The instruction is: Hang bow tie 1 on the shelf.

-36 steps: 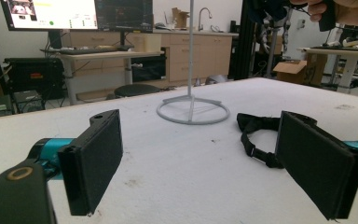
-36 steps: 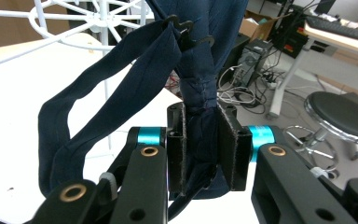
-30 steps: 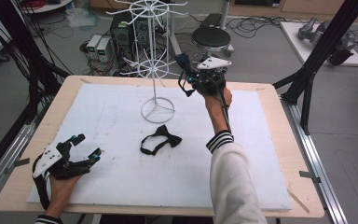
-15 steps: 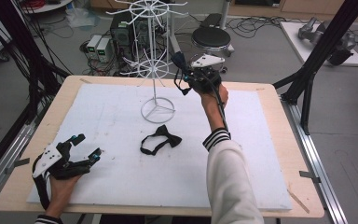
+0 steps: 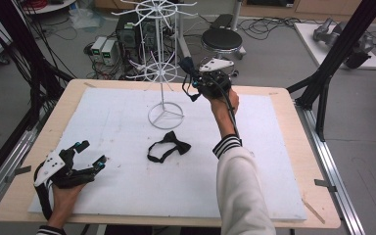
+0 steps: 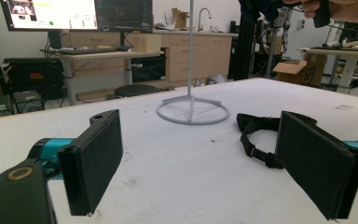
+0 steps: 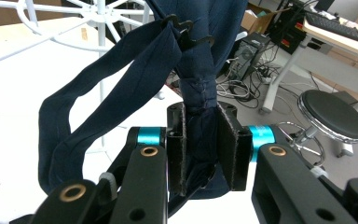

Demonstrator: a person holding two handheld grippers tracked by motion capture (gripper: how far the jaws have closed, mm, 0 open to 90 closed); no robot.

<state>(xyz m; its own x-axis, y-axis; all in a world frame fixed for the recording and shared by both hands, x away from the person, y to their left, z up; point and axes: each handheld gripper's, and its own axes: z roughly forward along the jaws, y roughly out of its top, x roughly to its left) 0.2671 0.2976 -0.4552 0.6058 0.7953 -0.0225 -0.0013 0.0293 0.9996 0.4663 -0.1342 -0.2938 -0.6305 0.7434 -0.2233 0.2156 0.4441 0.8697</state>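
Navy bow tie (image 7: pixel 200 88) pinched in right hand-held gripper (image 7: pixel 200 149); left hand-held gripper (image 6: pixel 200 158) gapes wide.

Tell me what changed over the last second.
The right gripper, shut on a navy bow tie, moved slightly left and farther from the person, closer to the white rack. Nothing was taken hold of or let go. The left gripper stayed resting open at the near left of the table, and the black bow tie stayed lying by the rack's base.
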